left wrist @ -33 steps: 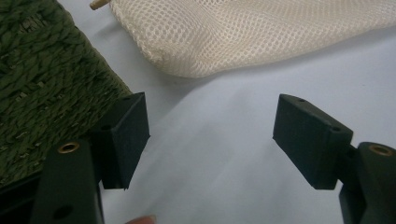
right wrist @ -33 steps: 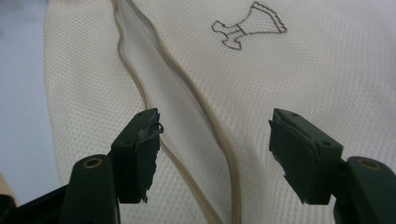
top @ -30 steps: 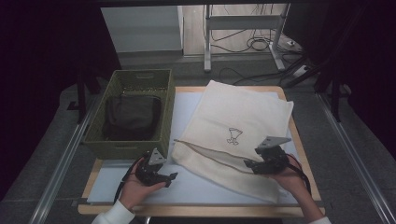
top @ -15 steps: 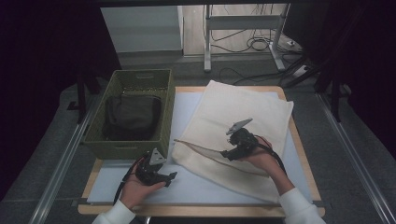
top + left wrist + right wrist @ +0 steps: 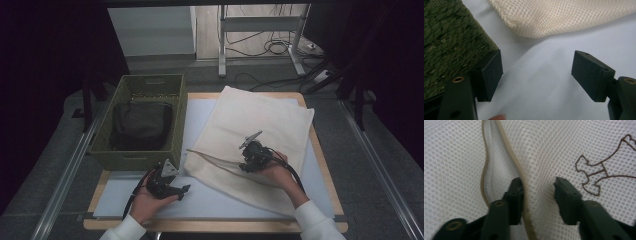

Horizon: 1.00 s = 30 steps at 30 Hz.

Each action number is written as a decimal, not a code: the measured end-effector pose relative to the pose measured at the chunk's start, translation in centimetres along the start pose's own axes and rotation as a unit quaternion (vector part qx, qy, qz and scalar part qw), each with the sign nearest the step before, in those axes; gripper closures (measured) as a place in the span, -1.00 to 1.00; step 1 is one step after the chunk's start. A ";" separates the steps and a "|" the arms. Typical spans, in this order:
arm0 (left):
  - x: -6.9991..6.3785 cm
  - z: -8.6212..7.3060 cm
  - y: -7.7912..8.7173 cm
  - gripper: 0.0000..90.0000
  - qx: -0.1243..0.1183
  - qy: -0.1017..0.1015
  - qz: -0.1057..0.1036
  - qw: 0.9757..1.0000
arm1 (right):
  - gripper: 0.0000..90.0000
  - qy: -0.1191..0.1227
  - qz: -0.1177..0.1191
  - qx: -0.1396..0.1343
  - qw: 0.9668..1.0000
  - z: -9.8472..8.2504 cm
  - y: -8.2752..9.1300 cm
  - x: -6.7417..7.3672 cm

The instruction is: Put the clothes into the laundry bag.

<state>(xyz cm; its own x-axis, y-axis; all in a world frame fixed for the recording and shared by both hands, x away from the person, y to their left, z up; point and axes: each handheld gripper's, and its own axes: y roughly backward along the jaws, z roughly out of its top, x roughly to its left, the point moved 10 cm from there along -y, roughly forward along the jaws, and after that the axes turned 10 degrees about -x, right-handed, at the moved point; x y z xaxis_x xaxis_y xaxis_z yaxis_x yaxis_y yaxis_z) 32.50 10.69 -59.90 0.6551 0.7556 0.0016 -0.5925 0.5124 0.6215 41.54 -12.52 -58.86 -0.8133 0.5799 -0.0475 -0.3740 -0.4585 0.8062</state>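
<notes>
While the green woven basket (image 5: 145,122) stands at the left of the table (image 5: 320,175), with a dark folded cloth (image 5: 141,125) lying inside it, the work is seen to be centred on the cream mesh bag (image 5: 260,125) spread flat just to the basket's right. The left gripper (image 5: 181,189) is held low in front of the basket, close to its near right corner; its jaws are set apart with nothing between them, and in the left gripper view only bare table surface is seen in the gap, with the basket wall (image 5: 451,47) at one side and a corner of the bag (image 5: 559,17) beyond.

Further right of the basket, the right gripper (image 5: 243,165) is lowered onto the bag at its open zipper (image 5: 504,152). Its jaws have just been closing, and the upper edge of the opening is now straddled, one jaw inside the slit and the other on top of the mesh beside the stitched figure (image 5: 604,172). A gap is left between the outer pad and the mesh, so the edge is not judged to be pinched yet.

Opening the bag is taken to be the step in hand. For the next move, the jaws would need to be closed fully on the zipper edge, and that edge lifted so the mouth gapes toward the basket.
</notes>
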 end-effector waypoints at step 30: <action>0.5 0.1 0.1 -0.45 -0.001 -0.002 -0.007 1.000 | 0.91 -0.021 0.015 -0.054 0.998 2.9 3.5 -1.8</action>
<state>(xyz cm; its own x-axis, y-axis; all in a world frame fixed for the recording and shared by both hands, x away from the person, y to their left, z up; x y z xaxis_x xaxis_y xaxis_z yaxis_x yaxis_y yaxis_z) 32.85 11.04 -59.74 0.6654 0.7465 -0.0029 -0.5848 0.5236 0.6196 42.93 -13.22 -54.26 -0.8059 0.5921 0.0016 -0.3982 -0.5441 0.7385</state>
